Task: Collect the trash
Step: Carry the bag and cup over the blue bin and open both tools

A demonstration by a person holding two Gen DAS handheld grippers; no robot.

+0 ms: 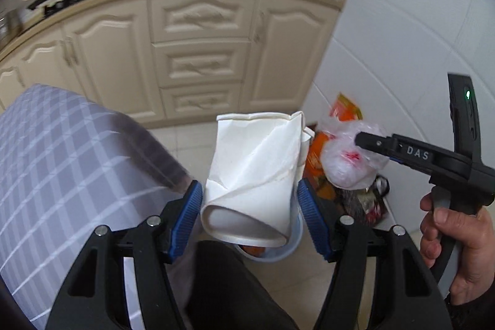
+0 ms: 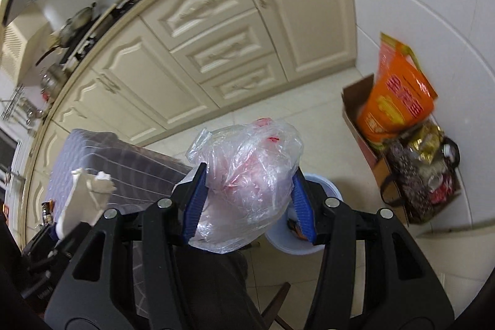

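My left gripper [image 1: 249, 206] is shut on a crushed white paper cup [image 1: 256, 169], held in the air above a pale blue bin [image 1: 278, 255] on the floor. My right gripper [image 2: 247, 194] is shut on a crumpled clear plastic bag [image 2: 247, 175] with red print, also in the air, just left of the same bin [image 2: 324, 190]. In the left wrist view the right gripper [image 1: 359, 139] and its bag [image 1: 346, 156] show to the right of the cup. In the right wrist view the cup [image 2: 83, 194] shows at the left.
A table with a grey checked cloth [image 1: 62, 169] is at the left. Cream kitchen cabinets [image 1: 198, 51] stand ahead. A cardboard box with an orange packet and bags [image 2: 402, 129] sits on the floor by the white wall at the right.
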